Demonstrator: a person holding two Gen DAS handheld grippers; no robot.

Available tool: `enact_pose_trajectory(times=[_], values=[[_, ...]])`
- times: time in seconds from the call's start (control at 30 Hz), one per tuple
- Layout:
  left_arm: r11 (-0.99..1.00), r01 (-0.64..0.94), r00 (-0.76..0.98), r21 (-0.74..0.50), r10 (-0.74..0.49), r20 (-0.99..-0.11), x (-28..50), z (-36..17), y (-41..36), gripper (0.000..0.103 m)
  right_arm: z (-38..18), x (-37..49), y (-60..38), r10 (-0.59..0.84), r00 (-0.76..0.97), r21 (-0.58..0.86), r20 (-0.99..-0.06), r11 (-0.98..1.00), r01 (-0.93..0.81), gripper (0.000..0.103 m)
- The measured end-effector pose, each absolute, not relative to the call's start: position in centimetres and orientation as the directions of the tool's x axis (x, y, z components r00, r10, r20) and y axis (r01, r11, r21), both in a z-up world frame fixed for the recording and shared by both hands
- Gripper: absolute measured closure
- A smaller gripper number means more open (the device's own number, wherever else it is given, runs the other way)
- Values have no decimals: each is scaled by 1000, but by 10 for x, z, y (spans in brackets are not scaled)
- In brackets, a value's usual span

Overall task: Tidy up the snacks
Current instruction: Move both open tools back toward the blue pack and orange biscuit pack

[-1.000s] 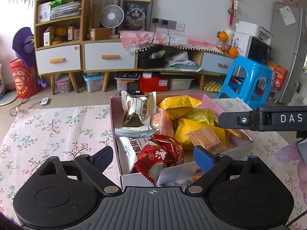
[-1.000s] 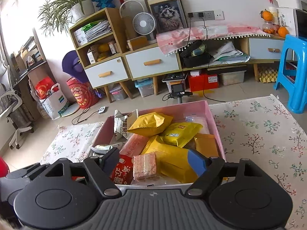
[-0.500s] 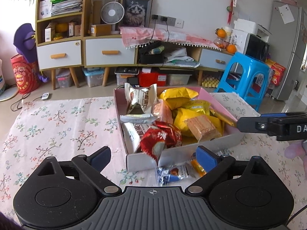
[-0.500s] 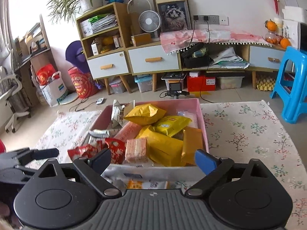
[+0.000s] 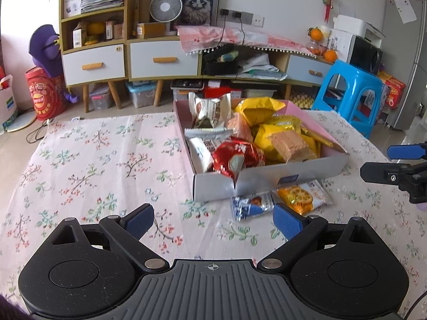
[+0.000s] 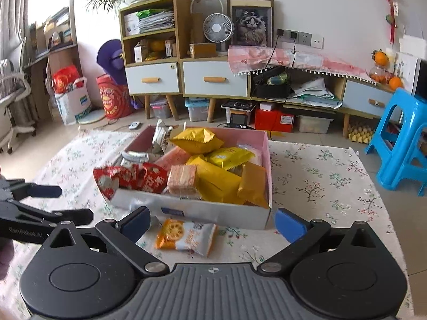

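Observation:
A pink-lined cardboard box (image 5: 267,184) (image 6: 213,210) stands on the floral tablecloth, heaped with snack packs: yellow bags (image 5: 257,108), a wafer pack (image 5: 289,146), a red pack (image 5: 232,157) hanging over the front wall. Two packs lie on the cloth in front of the box: a blue one (image 5: 250,204) and an orange-and-white one (image 5: 301,194) (image 6: 184,236). My left gripper (image 5: 213,220) is open and empty, short of the box. My right gripper (image 6: 210,225) is open and empty, above the orange pack.
The floral tablecloth (image 5: 93,160) spreads wide to the left of the box. A blue plastic stool (image 5: 349,93) stands beyond the table's far right corner. Cabinets and shelves (image 5: 133,53) line the back wall.
Both grippers have drawn back from the box and stayed open. The two loose packs in front of the box have come into view.

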State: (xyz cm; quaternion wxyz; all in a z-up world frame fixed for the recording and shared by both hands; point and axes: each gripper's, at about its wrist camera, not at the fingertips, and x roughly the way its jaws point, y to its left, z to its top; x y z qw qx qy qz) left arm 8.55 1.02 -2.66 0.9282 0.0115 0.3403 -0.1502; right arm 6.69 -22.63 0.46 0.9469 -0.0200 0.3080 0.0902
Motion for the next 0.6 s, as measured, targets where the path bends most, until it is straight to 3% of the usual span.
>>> enact_pose_trajectory(times=[0.6], values=[[939,344,720,-10,-271,-639,83,-57,-12,6,-21,52,-219,135,774,-103,-619,963,-250,9]])
